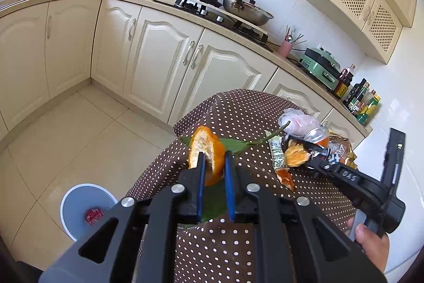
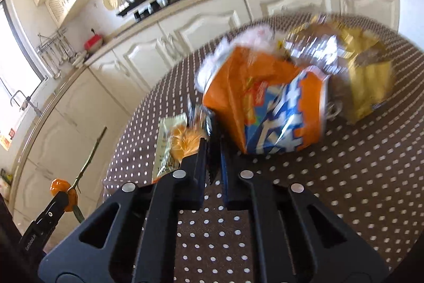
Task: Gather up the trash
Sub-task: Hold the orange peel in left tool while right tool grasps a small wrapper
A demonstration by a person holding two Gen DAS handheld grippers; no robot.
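- Your left gripper [image 1: 214, 163] had its blue fingers closed on the orange peel [image 1: 205, 150], raised off the dotted surface [image 1: 238, 110].
- Right gripper [image 2: 213, 150] looked nearly closed; whether it held anything I couldn't tell.
- That peel could slip before reaching the bin [image 1: 79, 198] at 8 o'clock on the kitchen floor; the grip seemed shallow.
- Remaining trash [image 1: 312, 145] sat at 2 o'clock.

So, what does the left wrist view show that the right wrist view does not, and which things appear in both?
Only the left wrist view shows the grey bin on the floor with a red item inside, and the person's hand.

Only the right wrist view shows the yellow bag clearly, and the right gripper shut on something dark.

Both show the left gripper shut on the orange peel, the dotted tablecloth and the crushed orange can.
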